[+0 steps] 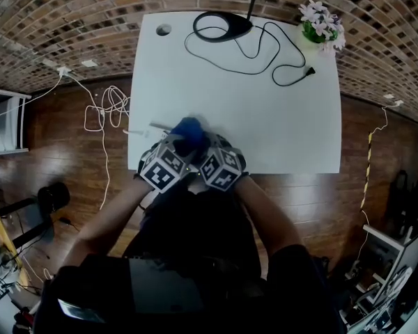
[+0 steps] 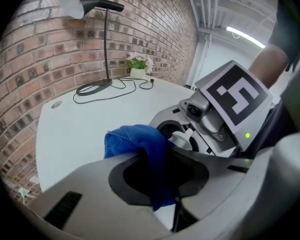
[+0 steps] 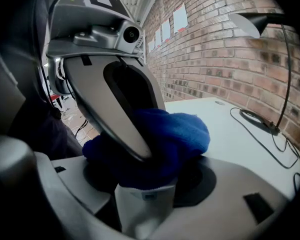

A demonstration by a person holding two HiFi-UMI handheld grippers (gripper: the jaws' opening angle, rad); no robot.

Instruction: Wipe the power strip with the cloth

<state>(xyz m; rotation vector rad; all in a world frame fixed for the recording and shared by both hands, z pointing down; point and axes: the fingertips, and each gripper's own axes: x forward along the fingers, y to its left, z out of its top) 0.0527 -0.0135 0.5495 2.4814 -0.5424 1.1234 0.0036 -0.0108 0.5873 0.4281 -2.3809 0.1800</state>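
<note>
here left hand-held gripper (image 2: 157,159) pinches cloth (image 2: 135,136); right hand-held gripper (image 3: 150,181) clamps the power strip (image 3: 142,209) beneath.

Brick wall (image 1: 70,5), wood floor (image 1: 56,152), white table (image 1: 299,117) (black lamp (image 1: 223,26), potted flowers (image 1: 322,23) at far edge).

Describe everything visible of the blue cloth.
The blue fleecy cloth is bunched into a wad, pinched between the shut jaws of the left tool, with a fold hanging below. It sits on the end of the white power strip held in the right tool, above the white table.
</note>
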